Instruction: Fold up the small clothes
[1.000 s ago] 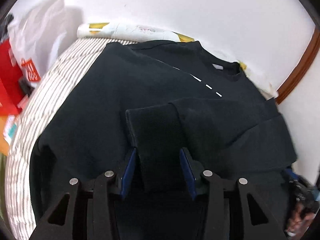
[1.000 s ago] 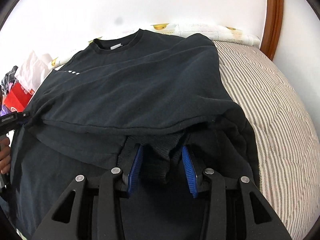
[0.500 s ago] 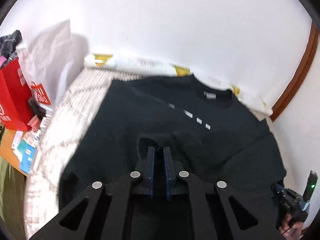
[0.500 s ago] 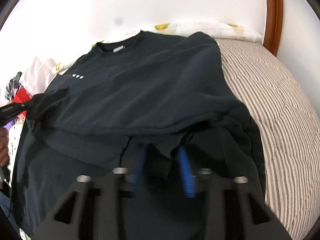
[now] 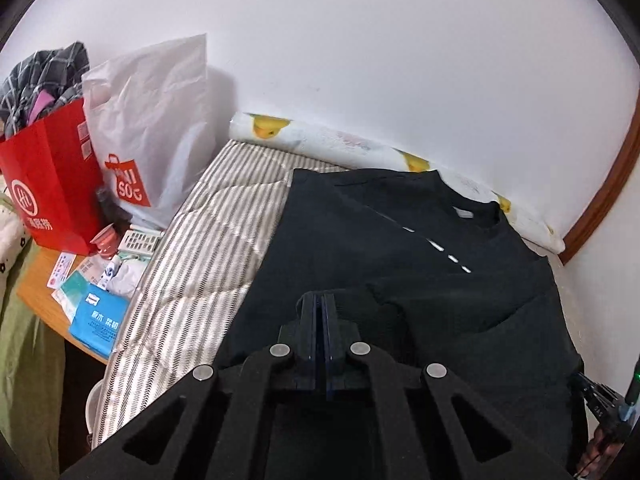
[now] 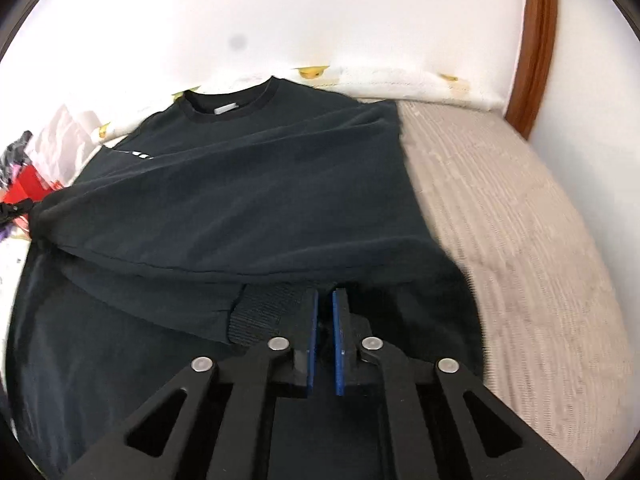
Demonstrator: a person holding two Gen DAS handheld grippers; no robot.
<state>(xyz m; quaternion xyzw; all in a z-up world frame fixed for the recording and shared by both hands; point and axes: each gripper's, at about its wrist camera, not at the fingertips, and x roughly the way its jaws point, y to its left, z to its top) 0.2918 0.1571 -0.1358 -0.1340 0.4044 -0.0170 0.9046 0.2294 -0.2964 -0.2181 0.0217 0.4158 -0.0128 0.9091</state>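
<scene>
A black sweatshirt [image 5: 400, 240] lies spread on the striped bed cover [image 5: 208, 248], collar toward the wall. My left gripper [image 5: 321, 300] is shut on a fold of its lower left part and holds that edge raised off the bed. In the right wrist view the sweatshirt [image 6: 248, 184] shows a lifted ridge running to the left gripper [image 6: 16, 208] at the frame's left edge. My right gripper [image 6: 325, 296] is shut on dark fabric beside the ribbed cuff [image 6: 264, 312]. The right gripper [image 5: 604, 404] also shows at the left wrist view's lower right.
A red paper bag [image 5: 48, 184] and a white plastic bag [image 5: 152, 120] stand on a cluttered side table [image 5: 36, 280] left of the bed. A duck-print roll [image 5: 304, 136] lies along the wall. A wooden frame [image 6: 536, 40] borders the bed on the right.
Both grippers closed on the sweatshirt fabric that lay between their jaws. The left gripper rose and drew back, lifting its edge; the right gripper stayed almost in place.
</scene>
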